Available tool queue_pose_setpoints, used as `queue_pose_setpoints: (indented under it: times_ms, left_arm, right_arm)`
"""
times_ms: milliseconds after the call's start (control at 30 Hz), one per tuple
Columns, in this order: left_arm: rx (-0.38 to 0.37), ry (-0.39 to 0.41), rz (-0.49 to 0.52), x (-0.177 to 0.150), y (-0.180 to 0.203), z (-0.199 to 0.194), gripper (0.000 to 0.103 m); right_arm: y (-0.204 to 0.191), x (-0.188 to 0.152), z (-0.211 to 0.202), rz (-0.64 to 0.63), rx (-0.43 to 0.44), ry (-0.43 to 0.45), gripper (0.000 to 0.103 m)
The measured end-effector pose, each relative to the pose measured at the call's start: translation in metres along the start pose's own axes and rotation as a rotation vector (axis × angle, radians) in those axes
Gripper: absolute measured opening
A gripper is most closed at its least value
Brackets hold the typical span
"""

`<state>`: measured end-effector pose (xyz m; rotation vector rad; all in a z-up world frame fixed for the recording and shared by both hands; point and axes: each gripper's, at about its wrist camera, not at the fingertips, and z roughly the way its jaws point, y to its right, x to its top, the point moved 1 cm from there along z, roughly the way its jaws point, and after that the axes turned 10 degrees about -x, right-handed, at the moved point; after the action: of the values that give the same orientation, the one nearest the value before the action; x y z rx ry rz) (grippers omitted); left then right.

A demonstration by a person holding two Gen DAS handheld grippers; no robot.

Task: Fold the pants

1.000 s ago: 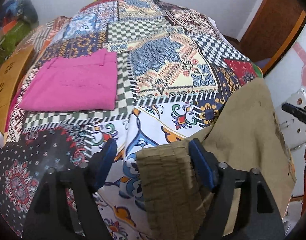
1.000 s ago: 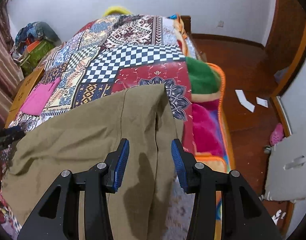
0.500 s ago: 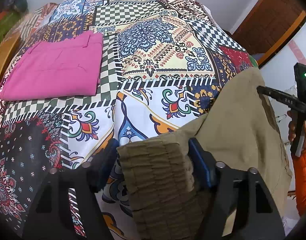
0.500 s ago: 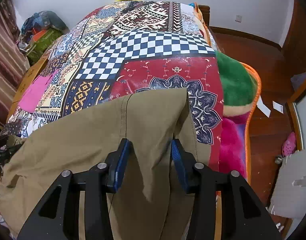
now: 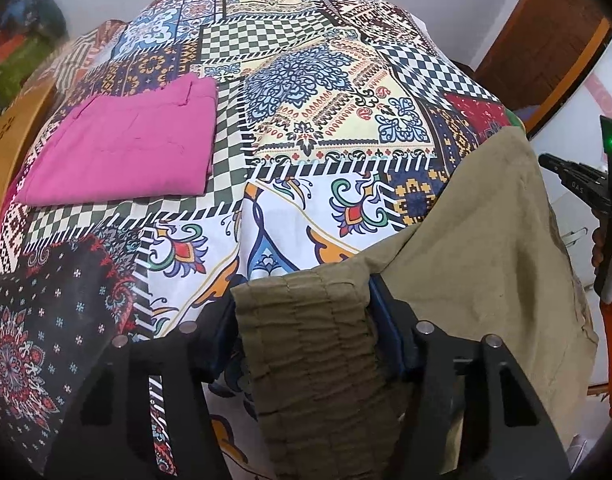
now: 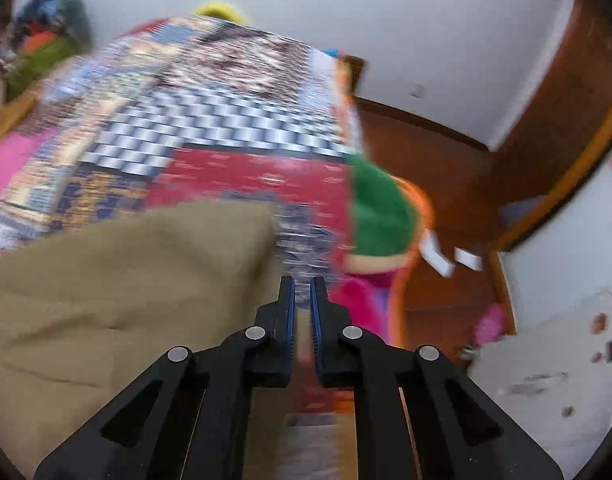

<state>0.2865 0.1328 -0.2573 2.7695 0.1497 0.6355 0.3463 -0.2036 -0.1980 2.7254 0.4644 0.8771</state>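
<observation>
The olive pants (image 5: 478, 248) are seen spread over the near corner of the patchwork bedspread (image 5: 326, 128), at about five o'clock in the left wrist view, their gathered elastic waistband (image 5: 306, 340) lying toward six o'clock. The left gripper (image 5: 301, 320) is set astride that waistband: its jaws have just been closing and both pads are now seen against the bunched edges, so the band is taken as gripped. In the blurred right wrist view the pants (image 6: 125, 280) fill the field from seven to nine o'clock. The right gripper (image 6: 301, 312) has just been closed down to a thin slit at the cloth's right-hand edge; whether fabric is pinched there cannot be told.

The step in hand is judged to be the taking of grips for the first fold, which is not yet made. A check of the right-hand grip is called for next, then a level lift of both ends together. A folded pink garment (image 5: 121, 144) is seen at ten o'clock, well apart.
</observation>
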Motion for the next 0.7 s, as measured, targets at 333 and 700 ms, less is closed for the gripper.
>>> queue_pose_setpoints:
  times_ms: [333,700]
  left_arm:
    - [0.028,0.02,0.008,-0.005,0.002,-0.006,0.059]
    - [0.046,0.042,0.0,-0.007,-0.003,-0.009,0.059]
  right_arm:
    - [0.011,0.004,-0.021,0.078,0.285,-0.02,0.034]
    - [-0.044,0.031,0.023,0.036,0.393,-0.079,0.015]
